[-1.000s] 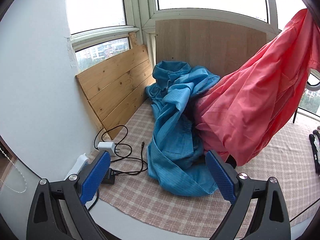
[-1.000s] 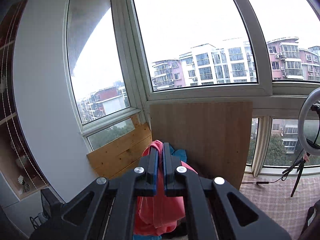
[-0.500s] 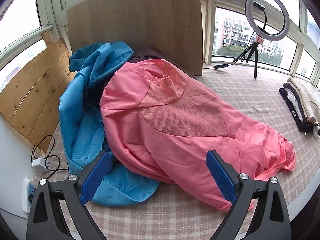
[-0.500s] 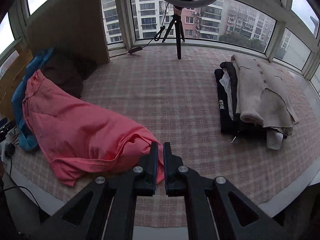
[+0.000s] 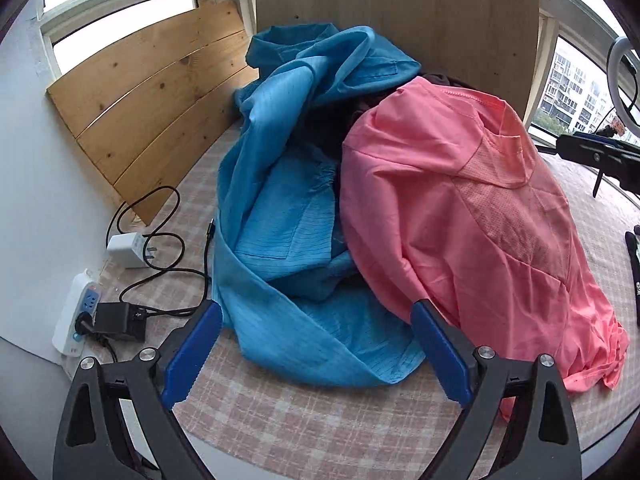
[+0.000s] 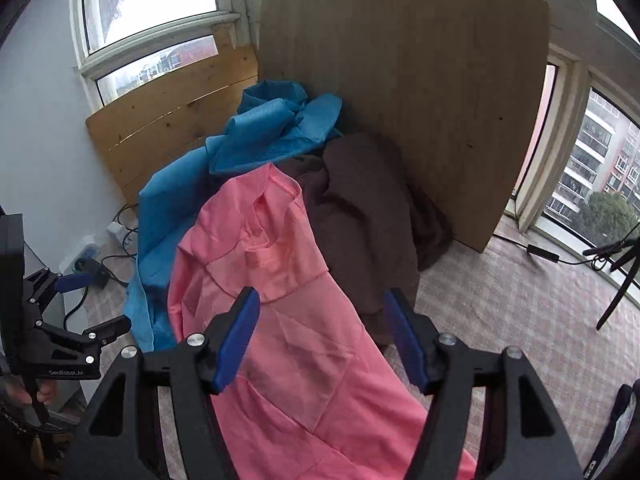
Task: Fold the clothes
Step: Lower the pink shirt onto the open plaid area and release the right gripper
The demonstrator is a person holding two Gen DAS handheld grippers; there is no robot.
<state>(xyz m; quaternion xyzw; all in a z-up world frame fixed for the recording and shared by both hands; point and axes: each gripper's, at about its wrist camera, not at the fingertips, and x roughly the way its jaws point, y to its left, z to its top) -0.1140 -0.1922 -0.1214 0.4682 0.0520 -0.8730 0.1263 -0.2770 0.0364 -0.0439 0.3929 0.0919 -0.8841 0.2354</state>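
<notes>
A pink shirt (image 5: 472, 208) lies spread over a heap of clothes on the checked cloth (image 5: 320, 420); it also shows in the right wrist view (image 6: 288, 320). A blue shirt (image 5: 280, 216) lies crumpled to its left, also in the right wrist view (image 6: 176, 200). A dark brown garment (image 6: 368, 208) lies behind. My left gripper (image 5: 316, 352) is open and empty over the blue shirt's near edge. My right gripper (image 6: 320, 332) is open and empty above the pink shirt. The left gripper shows at the left of the right wrist view (image 6: 92, 304).
Wooden boards (image 5: 152, 92) and a panel (image 6: 404, 80) stand against the windows behind the heap. A power strip (image 5: 76, 320), chargers and black cables (image 5: 160, 240) lie at the left. A ring light stand (image 6: 616, 280) stands at the right. Dark folded clothes (image 5: 634, 264) lie at the right edge.
My right gripper has opened and let go of the pink shirt, which now lies on the heap. Both grippers have turned back toward the pile; the left stays open.
</notes>
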